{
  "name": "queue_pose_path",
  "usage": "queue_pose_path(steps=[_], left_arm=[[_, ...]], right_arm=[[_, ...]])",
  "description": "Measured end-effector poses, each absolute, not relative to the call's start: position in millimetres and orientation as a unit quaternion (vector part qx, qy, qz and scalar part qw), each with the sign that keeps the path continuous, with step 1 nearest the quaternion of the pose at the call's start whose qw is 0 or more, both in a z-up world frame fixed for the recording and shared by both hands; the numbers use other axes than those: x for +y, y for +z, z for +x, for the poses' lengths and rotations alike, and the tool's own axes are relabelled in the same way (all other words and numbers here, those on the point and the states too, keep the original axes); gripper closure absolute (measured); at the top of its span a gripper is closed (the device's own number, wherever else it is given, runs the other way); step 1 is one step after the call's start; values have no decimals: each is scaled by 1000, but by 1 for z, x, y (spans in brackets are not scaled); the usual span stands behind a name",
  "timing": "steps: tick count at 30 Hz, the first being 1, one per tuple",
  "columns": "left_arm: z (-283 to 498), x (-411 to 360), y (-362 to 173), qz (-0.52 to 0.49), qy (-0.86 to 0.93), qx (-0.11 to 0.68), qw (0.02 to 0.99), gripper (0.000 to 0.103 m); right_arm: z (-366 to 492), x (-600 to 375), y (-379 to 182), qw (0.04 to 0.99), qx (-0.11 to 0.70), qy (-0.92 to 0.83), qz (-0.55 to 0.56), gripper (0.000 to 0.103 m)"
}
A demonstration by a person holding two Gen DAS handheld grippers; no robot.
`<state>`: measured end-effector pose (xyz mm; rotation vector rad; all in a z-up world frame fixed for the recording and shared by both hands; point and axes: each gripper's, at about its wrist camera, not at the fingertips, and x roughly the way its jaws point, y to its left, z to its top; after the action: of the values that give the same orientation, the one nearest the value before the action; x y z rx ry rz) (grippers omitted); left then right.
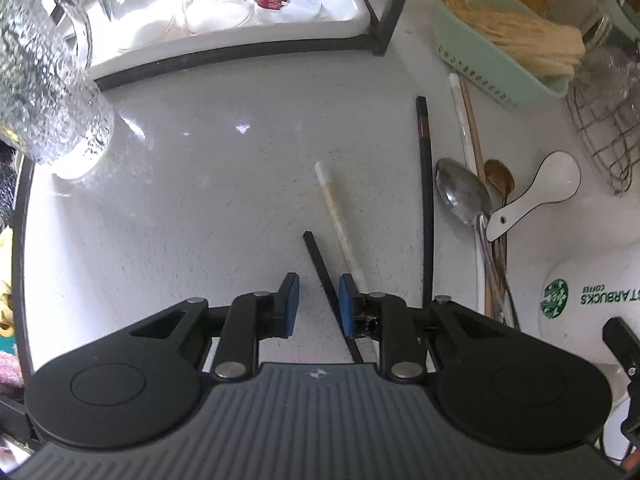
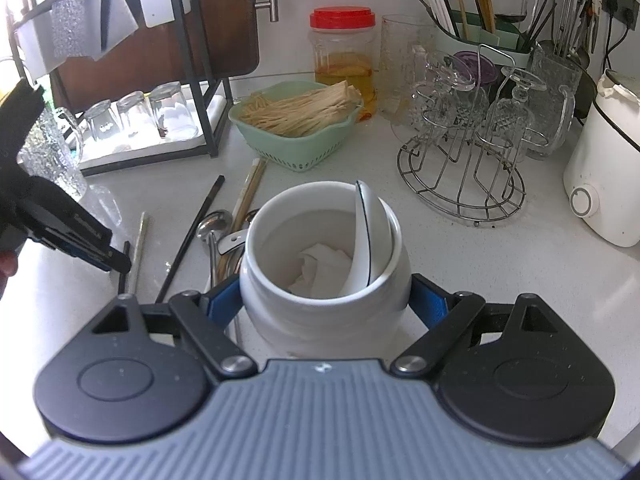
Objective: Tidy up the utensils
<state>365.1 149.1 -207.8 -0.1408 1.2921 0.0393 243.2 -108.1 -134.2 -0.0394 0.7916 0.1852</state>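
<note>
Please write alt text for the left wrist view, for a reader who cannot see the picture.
The left gripper points down at a white countertop, its blue pads either side of a thin black chopstick but not pressing on it. A cream chopstick lies alongside; a metal spoon and white ceramic spoon lie to the right.

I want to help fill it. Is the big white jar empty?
No. The white jar already holds a white spoon and crumpled paper.
</note>
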Motion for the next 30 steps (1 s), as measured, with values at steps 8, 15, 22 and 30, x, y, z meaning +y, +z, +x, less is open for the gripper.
queue_pose_path(steps=[8,15,22,30], left_arm=[[369,155,-209,-70,34,605,792,96],[353,160,-203,-83,19,601,795,98],[341,151,-206,-50,3,599,799,97],[343,146,-206,-25,10,595,803,92]], right_arm=[[242,-110,-135,919,381,100,-23,13],[236,-108,-135,918,376,125,-33,13],[226,-103,-134,912,376,156,-46,13],[218,-101,-134,909,375,174,-56,13]])
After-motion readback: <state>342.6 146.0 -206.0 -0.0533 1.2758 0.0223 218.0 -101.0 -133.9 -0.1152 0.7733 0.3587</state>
